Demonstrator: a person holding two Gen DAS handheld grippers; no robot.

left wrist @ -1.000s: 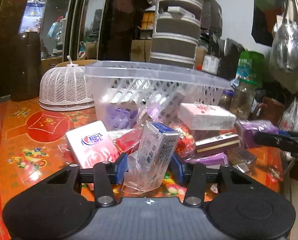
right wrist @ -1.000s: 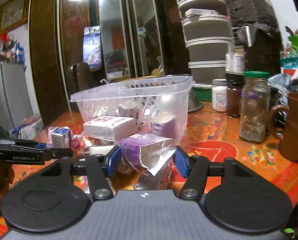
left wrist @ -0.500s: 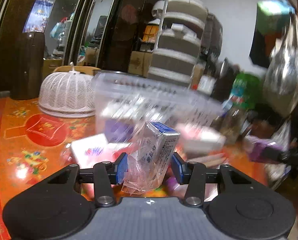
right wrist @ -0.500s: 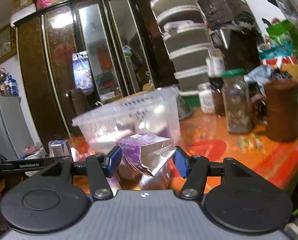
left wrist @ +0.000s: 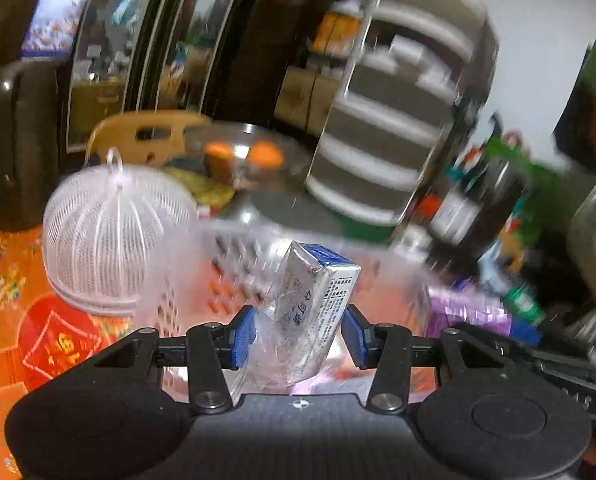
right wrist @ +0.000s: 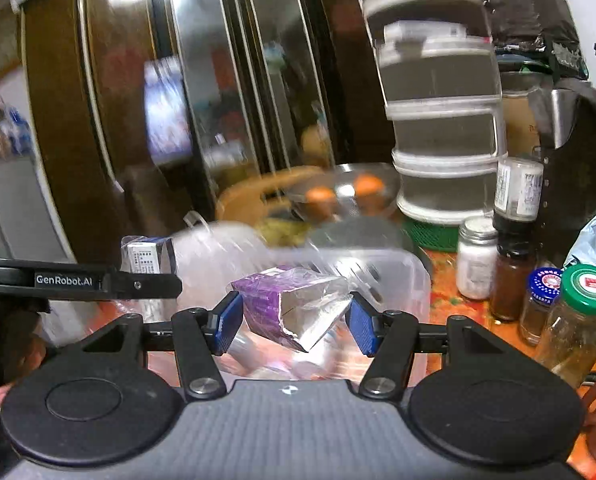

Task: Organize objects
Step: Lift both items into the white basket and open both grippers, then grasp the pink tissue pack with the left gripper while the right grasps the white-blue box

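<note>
Packs, light and crinkly: silver pack [left wrist: 314, 312] pinched in left gripper [left wrist: 298, 334], purple pack [right wrist: 294, 306] in right gripper [right wrist: 292, 322]; best held across flat sides.

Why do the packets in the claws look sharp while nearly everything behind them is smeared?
Left wrist view: the silver and blue carton in the left claw is crisp, the clear basket streaked by motion blur. Right wrist view: the purple packet in the right claw is sharp, the stacked containers smeared and bent by the fisheye.
</note>
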